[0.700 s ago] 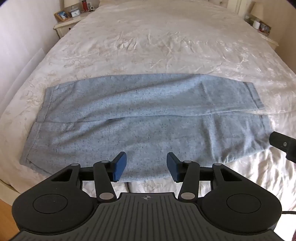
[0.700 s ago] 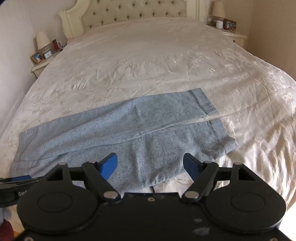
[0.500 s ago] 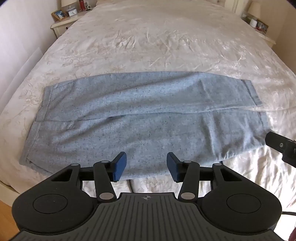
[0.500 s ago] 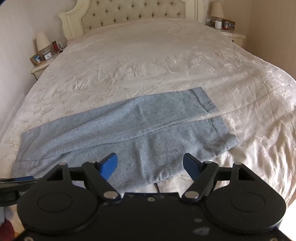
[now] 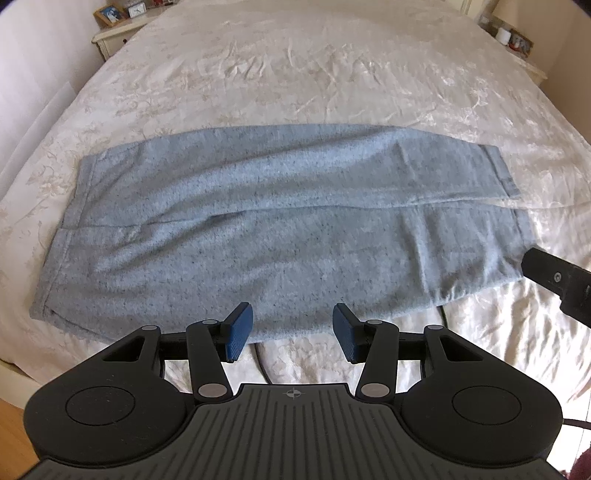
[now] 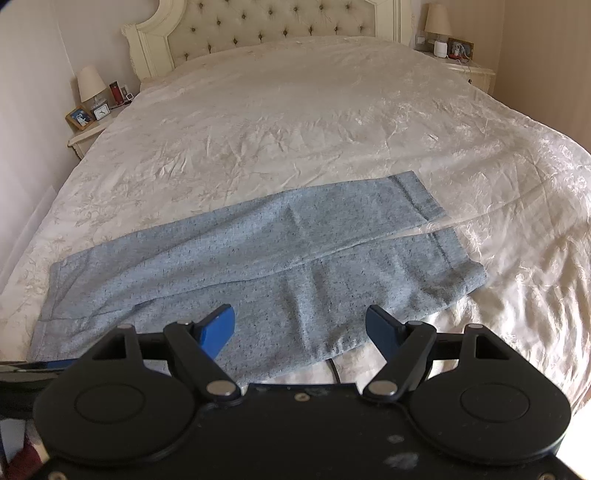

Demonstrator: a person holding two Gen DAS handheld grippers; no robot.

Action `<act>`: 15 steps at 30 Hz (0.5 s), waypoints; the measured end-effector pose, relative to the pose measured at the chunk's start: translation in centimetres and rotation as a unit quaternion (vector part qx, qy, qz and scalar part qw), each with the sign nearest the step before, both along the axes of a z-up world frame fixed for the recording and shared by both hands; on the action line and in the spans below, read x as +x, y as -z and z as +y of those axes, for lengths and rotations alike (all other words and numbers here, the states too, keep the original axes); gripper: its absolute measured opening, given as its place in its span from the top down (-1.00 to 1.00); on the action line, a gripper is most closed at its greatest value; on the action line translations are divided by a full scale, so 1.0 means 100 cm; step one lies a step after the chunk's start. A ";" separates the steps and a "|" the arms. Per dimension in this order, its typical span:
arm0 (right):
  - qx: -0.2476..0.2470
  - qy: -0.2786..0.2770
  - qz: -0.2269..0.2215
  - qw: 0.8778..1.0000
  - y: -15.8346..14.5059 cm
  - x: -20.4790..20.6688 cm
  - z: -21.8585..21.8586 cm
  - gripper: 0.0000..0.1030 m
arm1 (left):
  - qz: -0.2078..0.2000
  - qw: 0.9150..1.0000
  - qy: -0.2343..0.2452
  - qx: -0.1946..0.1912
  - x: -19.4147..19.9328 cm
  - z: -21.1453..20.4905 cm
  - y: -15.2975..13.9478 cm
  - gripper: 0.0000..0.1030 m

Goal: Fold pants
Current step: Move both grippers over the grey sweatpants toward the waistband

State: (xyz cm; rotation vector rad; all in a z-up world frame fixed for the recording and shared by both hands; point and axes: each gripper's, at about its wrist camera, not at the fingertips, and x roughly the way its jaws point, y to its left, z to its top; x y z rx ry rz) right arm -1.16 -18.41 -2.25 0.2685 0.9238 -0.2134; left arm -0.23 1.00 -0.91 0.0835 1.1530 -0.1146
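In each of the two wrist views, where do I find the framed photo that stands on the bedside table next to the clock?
Left wrist view: the framed photo is at the top left edge, on the bedside table, partly cut off.
Right wrist view: the framed photo is at the left, below the lamp, beside the clock.
Shared landmark: the grey pants lie flat across the near part of the bed in both.

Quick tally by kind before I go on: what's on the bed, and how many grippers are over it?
Pants: 1, grey-blue, flat on the bedspread
Black cable: 1, running under the near hem
Grippers: 2, left gripper, right gripper, both open and empty
Total: 4
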 end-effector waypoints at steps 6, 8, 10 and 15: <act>0.008 -0.010 0.003 1.000 0.007 0.010 -0.009 -0.54 | 0.008 1.000 -0.005 0.012 0.007 -0.011 0.005 0.08; 0.012 -0.013 0.005 1.000 0.010 0.015 -0.014 -0.54 | 0.010 1.000 -0.011 0.018 0.011 -0.016 0.007 0.08; 0.018 -0.017 0.007 1.000 0.013 0.021 -0.020 -0.54 | 0.014 0.999 -0.015 0.030 0.015 -0.021 0.008 0.08; 0.034 -0.028 0.015 0.999 0.022 0.037 -0.042 -0.54 | 0.020 0.998 -0.027 0.044 0.024 -0.036 0.010 0.08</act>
